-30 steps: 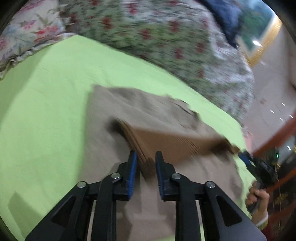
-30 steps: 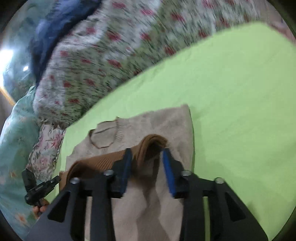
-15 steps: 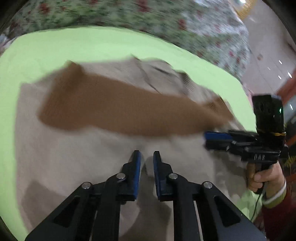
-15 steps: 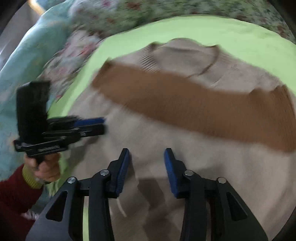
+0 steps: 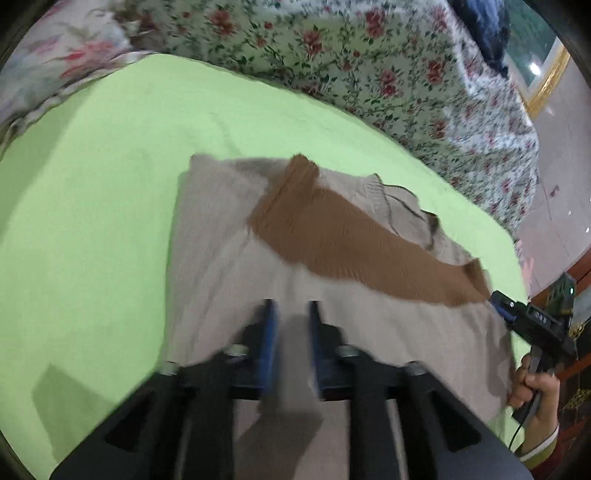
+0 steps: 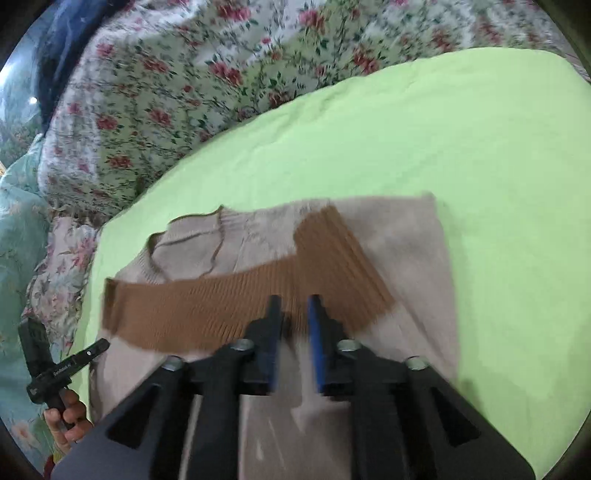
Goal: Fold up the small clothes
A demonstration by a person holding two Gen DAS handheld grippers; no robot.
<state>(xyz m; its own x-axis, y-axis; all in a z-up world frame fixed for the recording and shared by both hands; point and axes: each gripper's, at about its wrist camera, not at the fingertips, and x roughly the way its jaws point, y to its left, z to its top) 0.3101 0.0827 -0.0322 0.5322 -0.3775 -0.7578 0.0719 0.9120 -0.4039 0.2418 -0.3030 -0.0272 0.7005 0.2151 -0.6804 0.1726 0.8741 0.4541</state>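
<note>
A beige knit sweater (image 5: 221,266) with a brown ribbed hem band (image 5: 332,240) lies folded on the green sheet; the band lies across it below the neckline (image 5: 399,199). It also shows in the right wrist view (image 6: 406,240), with the band (image 6: 229,306) and the neckline (image 6: 184,247). My left gripper (image 5: 291,314) hovers over the beige cloth, jaws slightly apart, holding nothing. My right gripper (image 6: 293,310) hovers over the band, jaws slightly apart, empty. The right gripper also shows in the left view (image 5: 524,317), the left one in the right view (image 6: 74,362).
A green sheet (image 5: 92,184) covers the bed. A floral quilt (image 5: 369,66) is heaped along the far side, with a dark blue garment (image 5: 484,29) on it. A floral pillow (image 5: 55,62) lies at far left. The bed edge and floor (image 5: 554,184) are at right.
Both grippers let go of the brown hem band, which now lies flat across the sweater. Both have pulled back and risen from the cloth.
</note>
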